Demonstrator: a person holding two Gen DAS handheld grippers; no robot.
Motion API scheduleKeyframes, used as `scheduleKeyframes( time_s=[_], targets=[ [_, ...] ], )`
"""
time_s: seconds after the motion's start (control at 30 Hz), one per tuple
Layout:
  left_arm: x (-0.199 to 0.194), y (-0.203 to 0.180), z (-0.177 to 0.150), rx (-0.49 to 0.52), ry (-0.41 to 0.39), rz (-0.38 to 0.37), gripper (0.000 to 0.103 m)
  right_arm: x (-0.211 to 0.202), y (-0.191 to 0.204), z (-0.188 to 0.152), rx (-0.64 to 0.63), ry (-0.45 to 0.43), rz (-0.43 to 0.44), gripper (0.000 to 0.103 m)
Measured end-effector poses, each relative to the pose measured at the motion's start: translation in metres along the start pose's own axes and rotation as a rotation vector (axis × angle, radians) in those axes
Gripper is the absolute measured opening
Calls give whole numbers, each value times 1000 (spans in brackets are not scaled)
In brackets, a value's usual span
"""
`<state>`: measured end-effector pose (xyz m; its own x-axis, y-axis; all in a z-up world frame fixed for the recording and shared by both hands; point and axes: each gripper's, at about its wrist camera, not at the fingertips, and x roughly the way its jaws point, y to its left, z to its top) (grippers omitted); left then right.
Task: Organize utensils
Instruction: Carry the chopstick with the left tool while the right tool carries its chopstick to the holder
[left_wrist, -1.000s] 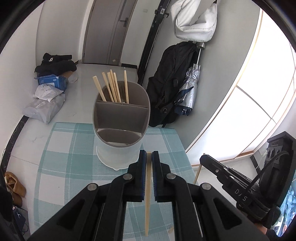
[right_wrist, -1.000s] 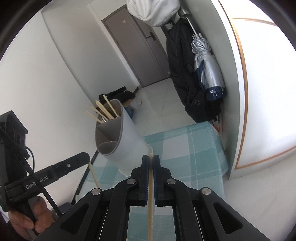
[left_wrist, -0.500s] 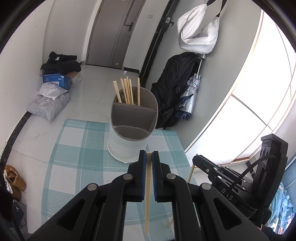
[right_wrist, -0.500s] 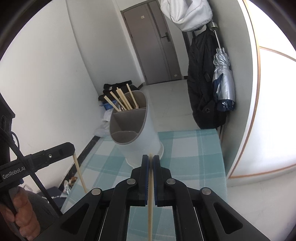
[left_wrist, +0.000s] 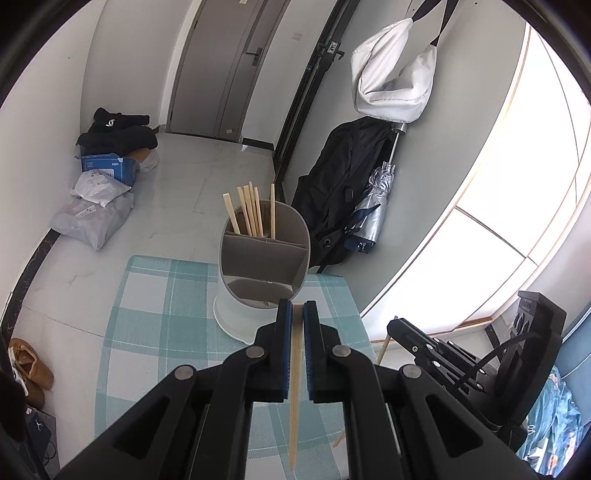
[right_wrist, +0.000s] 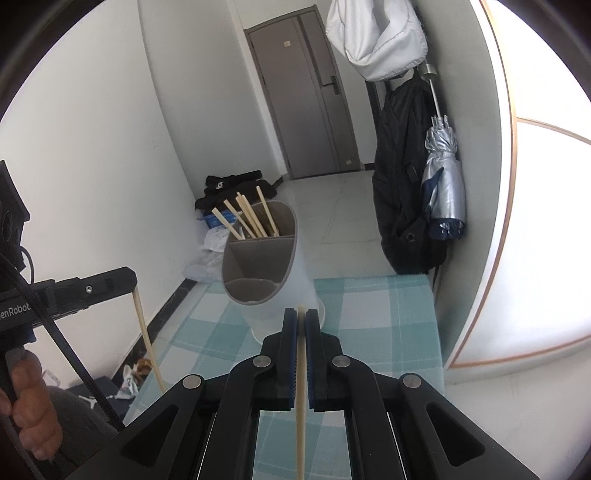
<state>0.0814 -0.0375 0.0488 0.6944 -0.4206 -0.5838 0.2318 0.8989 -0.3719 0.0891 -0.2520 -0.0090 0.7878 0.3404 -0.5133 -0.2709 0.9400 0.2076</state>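
The left gripper (left_wrist: 297, 308) is clenched on one chopstick (left_wrist: 294, 387), which runs down between its blue pads toward six o'clock in the left wrist view. The right gripper (right_wrist: 301, 315) is likewise clamped on a second chopstick (right_wrist: 301, 398), held the same way, its tip just showing above the pads. Each gripper also appears in the other's view: the right one at four o'clock of the left view, the left one at nine o'clock of the right view, with a person's hand (right_wrist: 31, 402) on its handle.

The holder (left_wrist: 264, 273), a white tub with grey dividers, stands on the checked mat (left_wrist: 159, 314) just ahead of both grippers, at twelve o'clock from the pads. Its far compartment already has a bundle of chopsticks (left_wrist: 249, 210) leaning upright; the two nearer compartments look nearly bare, though something small lies in the nearest one and I cannot tell what.

The step in hand seems to be carrying this pair over to the holder. Both grippers appear to sit above its rim and short of the far compartment. The next move likely calls for reaching past the near sections, tipping each stick closer to upright with its lower end over the far section, then letting go. The risk is a stick catching a divider or landing in the wrong section.
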Motion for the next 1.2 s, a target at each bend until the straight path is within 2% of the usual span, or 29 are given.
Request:
scheduleKeyframes(
  time_s=[0.17,0.33,0.7,1.03,1.2],
  targets=[
    [-1,-3,17,5,-9,-14,3,-2,-3,15,41,-23,18,3],
    [-2,-3,42,-19,-27,-37,3,-7,1,41,7,-55,25,3],
    [8,2,98,-114,-101,-89,3,-9,7,129,-70,-132,20,3],
    [3,37,138,-298,-288,-16,3,22,37,206,-209,-188,64,3],
    [22,53,143,-331,-302,22,3,54,58,226,-288,-189,94,3]
  ],
)
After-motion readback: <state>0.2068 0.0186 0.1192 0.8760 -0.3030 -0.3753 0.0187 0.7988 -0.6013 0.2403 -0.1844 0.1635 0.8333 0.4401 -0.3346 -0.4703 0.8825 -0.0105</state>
